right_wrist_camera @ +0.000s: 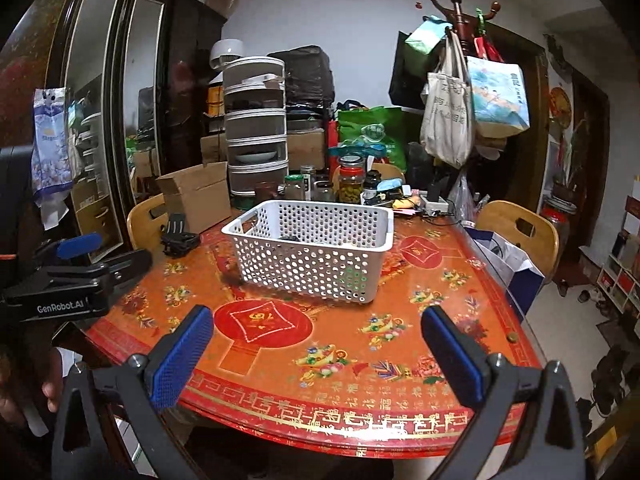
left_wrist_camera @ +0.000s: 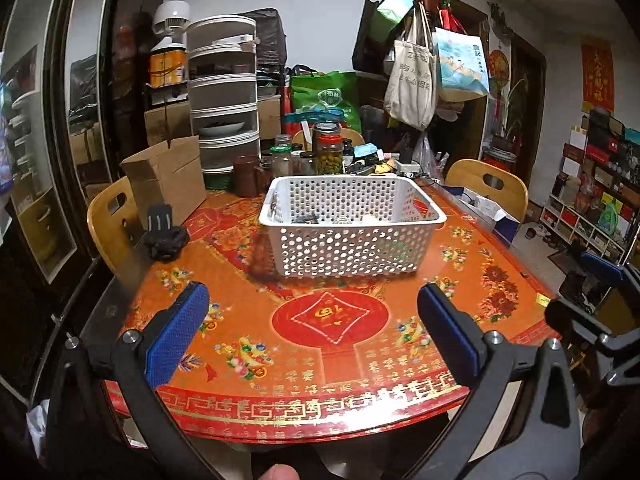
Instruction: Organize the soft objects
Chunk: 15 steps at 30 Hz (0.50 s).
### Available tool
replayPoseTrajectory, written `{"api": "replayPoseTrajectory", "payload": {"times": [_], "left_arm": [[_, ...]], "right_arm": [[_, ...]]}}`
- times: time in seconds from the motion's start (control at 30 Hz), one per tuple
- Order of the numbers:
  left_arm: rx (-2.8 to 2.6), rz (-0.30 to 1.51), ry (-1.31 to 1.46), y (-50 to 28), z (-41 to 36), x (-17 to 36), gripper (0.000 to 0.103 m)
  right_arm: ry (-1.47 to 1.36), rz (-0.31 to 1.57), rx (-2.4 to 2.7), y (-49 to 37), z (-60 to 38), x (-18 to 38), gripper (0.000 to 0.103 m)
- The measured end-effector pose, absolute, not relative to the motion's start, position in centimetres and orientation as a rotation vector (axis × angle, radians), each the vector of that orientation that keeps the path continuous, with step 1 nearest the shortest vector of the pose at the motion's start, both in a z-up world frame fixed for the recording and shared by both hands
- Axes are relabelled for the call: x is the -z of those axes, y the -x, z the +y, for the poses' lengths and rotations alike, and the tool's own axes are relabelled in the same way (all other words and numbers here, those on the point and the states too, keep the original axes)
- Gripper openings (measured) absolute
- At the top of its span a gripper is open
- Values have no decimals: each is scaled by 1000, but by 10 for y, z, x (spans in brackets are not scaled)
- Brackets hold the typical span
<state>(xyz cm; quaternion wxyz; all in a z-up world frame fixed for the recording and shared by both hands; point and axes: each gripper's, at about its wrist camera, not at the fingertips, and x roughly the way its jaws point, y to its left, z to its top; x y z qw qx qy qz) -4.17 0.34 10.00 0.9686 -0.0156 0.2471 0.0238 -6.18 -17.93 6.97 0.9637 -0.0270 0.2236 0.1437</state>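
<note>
A white perforated basket (left_wrist_camera: 352, 256) stands on the red and orange table (left_wrist_camera: 332, 364); it also shows in the right wrist view (right_wrist_camera: 308, 268). Small items lie low inside it, mostly hidden by its walls. My left gripper (left_wrist_camera: 312, 300) is open and empty, held above the table's near edge in front of the basket. My right gripper (right_wrist_camera: 318, 326) is open and empty, also near the front edge, to the right of the left one. The left gripper's body (right_wrist_camera: 72, 280) shows at the left of the right wrist view.
A black clamp-like object (left_wrist_camera: 164, 236) lies at the table's left edge beside an open cardboard box (left_wrist_camera: 168, 180). Jars (left_wrist_camera: 330, 152) and clutter crowd the far side. Wooden chairs (left_wrist_camera: 488, 184) stand at the left and right. A coat rack with bags (left_wrist_camera: 420, 60) stands behind.
</note>
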Motion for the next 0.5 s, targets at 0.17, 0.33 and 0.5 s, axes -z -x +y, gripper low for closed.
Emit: {"api": "replayPoseTrajectory", "payload": {"times": [0.17, 0.33, 0.5], "left_arm": [[-53, 480, 32, 36, -7, -115, 103], [-51, 504, 27, 27, -8, -113, 103], [-49, 525, 37, 17, -4, -106, 103]], "right_arm": [[17, 471, -272, 43, -192, -74, 103], [-1, 484, -269, 38, -198, -73, 103], [16, 498, -279, 37, -193, -69, 103]]}}
